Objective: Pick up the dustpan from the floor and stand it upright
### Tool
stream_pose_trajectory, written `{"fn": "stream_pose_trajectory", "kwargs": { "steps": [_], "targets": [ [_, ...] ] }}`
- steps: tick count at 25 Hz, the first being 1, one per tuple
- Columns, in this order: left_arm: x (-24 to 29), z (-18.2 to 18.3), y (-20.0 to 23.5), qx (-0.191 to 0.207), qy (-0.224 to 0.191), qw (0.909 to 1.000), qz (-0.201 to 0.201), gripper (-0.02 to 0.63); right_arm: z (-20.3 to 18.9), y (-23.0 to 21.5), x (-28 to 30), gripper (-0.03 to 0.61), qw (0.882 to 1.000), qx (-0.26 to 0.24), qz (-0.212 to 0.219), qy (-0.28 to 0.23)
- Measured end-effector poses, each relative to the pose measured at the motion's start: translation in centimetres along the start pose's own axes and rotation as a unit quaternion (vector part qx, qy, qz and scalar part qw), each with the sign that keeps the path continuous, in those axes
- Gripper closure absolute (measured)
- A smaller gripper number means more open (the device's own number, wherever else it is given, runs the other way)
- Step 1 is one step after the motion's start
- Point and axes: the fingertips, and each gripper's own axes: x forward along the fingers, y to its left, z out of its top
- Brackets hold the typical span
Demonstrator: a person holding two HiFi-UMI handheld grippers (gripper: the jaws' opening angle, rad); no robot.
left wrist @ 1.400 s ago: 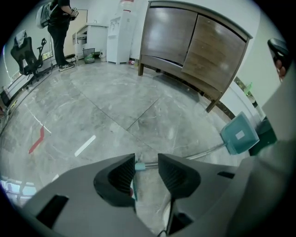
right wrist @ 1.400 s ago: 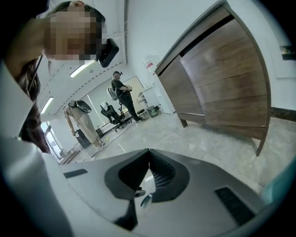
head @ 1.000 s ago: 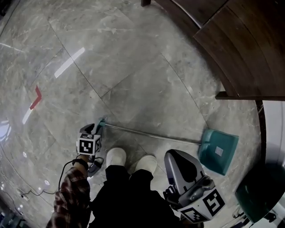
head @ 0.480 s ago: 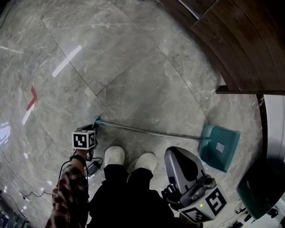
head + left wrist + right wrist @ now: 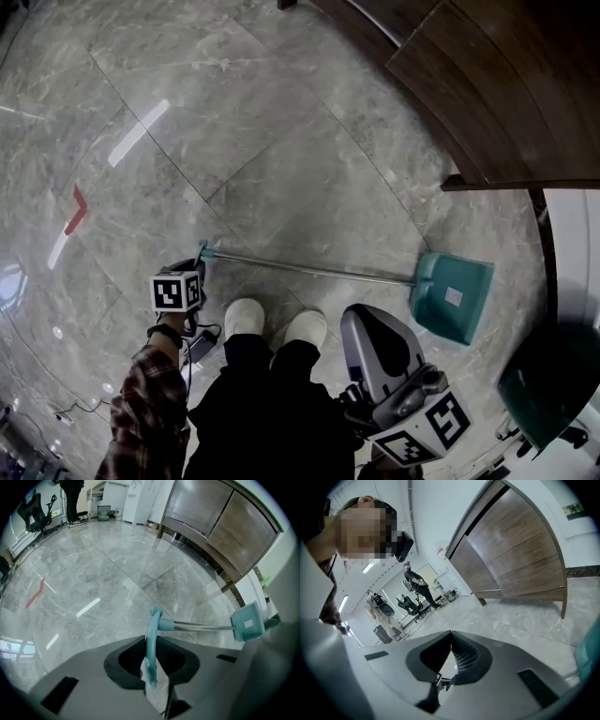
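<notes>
The teal dustpan (image 5: 453,298) lies on the grey stone floor with its long metal handle (image 5: 309,270) stretched to the left. My left gripper (image 5: 197,264) points steeply down at the handle's teal end loop (image 5: 152,620). In the left gripper view that loop stands between the jaws, and my left gripper (image 5: 150,641) is shut on it. The pan (image 5: 247,623) shows at the far end of the rod. My right gripper (image 5: 361,314) hangs over the floor near the pan. In its own view the right gripper (image 5: 451,645) is shut on nothing.
A dark wooden cabinet (image 5: 487,84) fills the upper right. The person's white shoes (image 5: 244,321) stand just below the handle. A red mark (image 5: 75,208) lies on the floor at left. A dark green object (image 5: 548,380) sits at the lower right.
My left gripper has shifted slightly up at the handle's end. The right gripper has risen a little. The pan still lies on the floor.
</notes>
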Motion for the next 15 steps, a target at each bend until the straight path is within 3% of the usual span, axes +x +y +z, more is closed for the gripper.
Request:
{"fn": "stream_pose_trajectory", "kwargs": {
  "steps": [9, 15],
  "targets": [
    [-12.2, 4.3, -2.0, 0.003, -0.029, 0.9993, 0.022, 0.537, 7.7, 6.1, -5.5, 0.566, 1.000, 0.007, -0.021, 0.004],
    [-20.9, 7.4, -6.6, 0.041, -0.031, 0.9986, 0.010, 0.528, 15.4, 9.4, -10.0, 0.566, 0.999, 0.005, -0.045, -0.013]
  ]
}}
